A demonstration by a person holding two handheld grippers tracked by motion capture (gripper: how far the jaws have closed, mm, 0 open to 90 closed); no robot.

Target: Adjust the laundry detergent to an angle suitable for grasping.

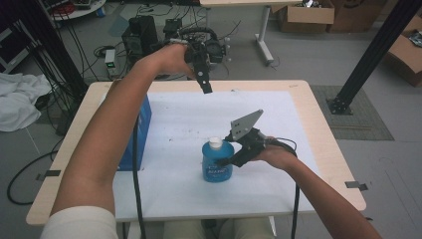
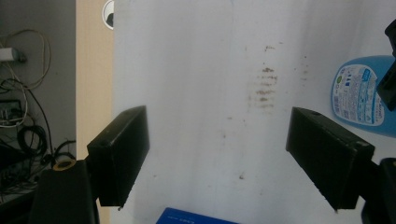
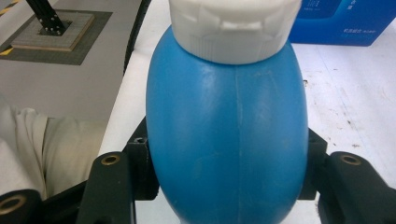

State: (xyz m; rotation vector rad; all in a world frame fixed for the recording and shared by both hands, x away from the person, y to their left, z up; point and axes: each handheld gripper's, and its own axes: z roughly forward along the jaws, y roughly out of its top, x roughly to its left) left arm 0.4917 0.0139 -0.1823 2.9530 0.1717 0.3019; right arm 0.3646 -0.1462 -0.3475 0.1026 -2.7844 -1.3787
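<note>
- A rounded blue plastic bottle (image 1: pixel 217 162) with a ribbed white flip cap (image 1: pixel 215 143) is seen standing upright near the front middle of the white, faintly smudged paper sheet (image 1: pixel 278 184).
- The bottle's smooth belly, marked by a fine mould seam, is pinched from both sides by the black jaws of the right gripper (image 1: pixel 230 160), whose grey three-cornered plate points upward.
- A blue rectangular cardboard box (image 1: pixel 141 130) is set at the sheet's left edge, apart from the bottle.
- The left gripper (image 1: pixel 206 88) is held above the pale wooden table's (image 1: pixel 326 129) far edge, jaws spread wide around nothing, brown smears visible between them.
</note>
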